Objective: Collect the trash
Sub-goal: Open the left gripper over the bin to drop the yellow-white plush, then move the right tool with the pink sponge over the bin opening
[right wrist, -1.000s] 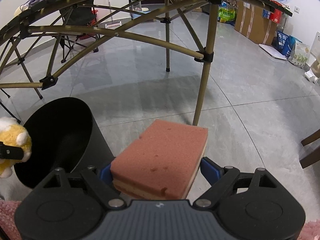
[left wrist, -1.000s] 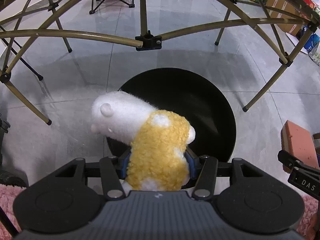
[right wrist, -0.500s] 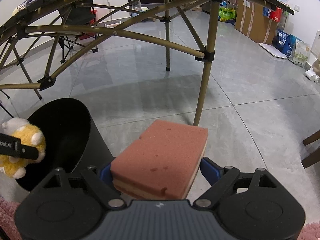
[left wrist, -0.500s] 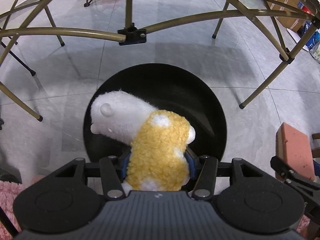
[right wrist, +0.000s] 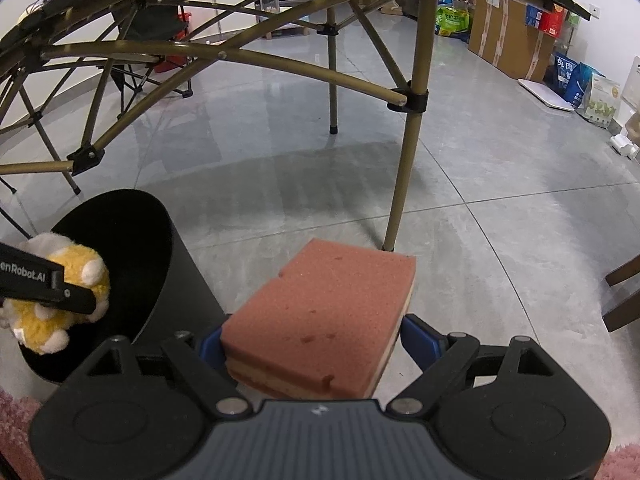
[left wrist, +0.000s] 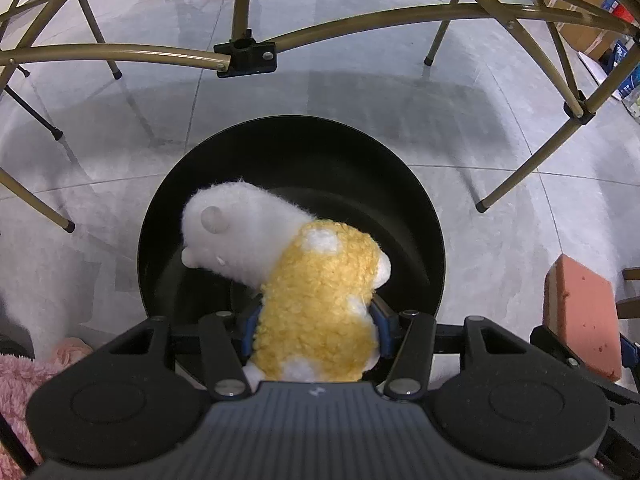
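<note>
A yellow and white plush toy (left wrist: 312, 292) is clamped in my left gripper (left wrist: 316, 320), whose blue pads press its sides. It hangs right over the mouth of a round black bin (left wrist: 420, 216) on the floor. In the right wrist view the same plush toy (right wrist: 60, 292) shows at the left edge over the black bin (right wrist: 176, 272). My right gripper (right wrist: 312, 336) is shut on a thick pink sponge (right wrist: 320, 320), held to the right of the bin; that pink sponge (left wrist: 580, 312) also appears at the right in the left wrist view.
A folding table's gold metal legs (right wrist: 404, 168) and crossbars (left wrist: 112, 54) arch over and behind the bin. Pink fluffy rug (left wrist: 16, 384) lies at the near left. Cardboard boxes and bags (right wrist: 512, 40) line the far right wall. A folding chair (right wrist: 156, 40) stands at the back.
The left gripper has carried the plush toy forward, so it now hangs centred over the bin's opening rather than at its near rim. The right gripper and sponge stayed put.
</note>
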`<move>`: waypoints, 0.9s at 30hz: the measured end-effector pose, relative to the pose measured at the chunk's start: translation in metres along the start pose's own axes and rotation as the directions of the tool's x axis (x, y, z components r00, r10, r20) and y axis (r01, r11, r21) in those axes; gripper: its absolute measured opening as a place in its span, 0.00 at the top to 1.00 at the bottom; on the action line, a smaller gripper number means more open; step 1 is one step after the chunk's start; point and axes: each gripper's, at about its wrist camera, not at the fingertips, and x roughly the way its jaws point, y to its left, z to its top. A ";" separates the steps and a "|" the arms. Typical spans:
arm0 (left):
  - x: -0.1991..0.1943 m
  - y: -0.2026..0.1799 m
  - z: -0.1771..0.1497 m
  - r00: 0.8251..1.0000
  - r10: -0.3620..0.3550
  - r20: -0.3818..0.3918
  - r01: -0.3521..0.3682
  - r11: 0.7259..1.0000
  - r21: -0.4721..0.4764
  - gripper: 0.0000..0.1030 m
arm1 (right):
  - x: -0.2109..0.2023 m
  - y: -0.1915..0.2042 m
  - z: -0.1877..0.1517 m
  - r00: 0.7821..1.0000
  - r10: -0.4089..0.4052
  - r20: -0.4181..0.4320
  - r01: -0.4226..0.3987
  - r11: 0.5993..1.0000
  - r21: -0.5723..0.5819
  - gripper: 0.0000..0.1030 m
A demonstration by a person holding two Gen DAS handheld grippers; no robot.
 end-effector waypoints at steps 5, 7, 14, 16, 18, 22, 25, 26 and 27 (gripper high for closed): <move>-0.001 -0.001 0.001 1.000 -0.001 0.003 0.001 1.000 0.007 0.36 | 0.001 0.000 -0.001 1.000 0.001 -0.006 -0.001 1.000 0.001 0.16; -0.002 0.000 0.001 1.000 -0.008 0.002 0.008 1.000 -0.013 0.07 | 0.001 0.000 -0.001 1.000 0.002 -0.005 -0.002 1.000 0.001 0.16; 0.001 0.006 0.003 1.000 -0.006 -0.031 0.004 0.999 -0.053 0.00 | 0.000 0.000 -0.001 1.000 0.004 -0.005 -0.004 1.000 0.001 0.15; 0.001 0.007 0.003 0.999 -0.005 -0.033 0.003 0.998 -0.057 0.00 | 0.000 0.001 -0.001 1.000 0.005 -0.004 -0.005 1.000 0.001 0.15; 0.001 0.007 0.003 0.999 -0.006 -0.032 0.004 0.998 -0.058 0.00 | 0.000 0.001 -0.001 1.000 0.006 -0.005 -0.006 1.000 0.001 0.15; 0.001 0.007 0.002 0.999 -0.005 -0.034 0.003 0.999 -0.054 0.00 | -0.001 0.001 -0.001 1.000 0.006 -0.005 -0.006 1.000 0.000 0.15; 0.001 0.007 0.002 0.999 -0.003 -0.033 0.001 0.999 -0.053 0.00 | 0.000 0.001 -0.001 1.000 0.007 -0.005 -0.007 1.000 0.000 0.15; 0.001 0.007 0.002 0.999 -0.004 -0.034 0.002 0.999 -0.054 0.00 | 0.000 0.001 -0.001 1.000 0.007 -0.006 -0.007 1.000 0.000 0.15; 0.001 0.007 0.002 0.999 -0.003 -0.034 0.002 0.999 -0.053 0.00 | 0.000 0.001 -0.001 1.000 0.007 -0.006 -0.007 1.000 0.000 0.15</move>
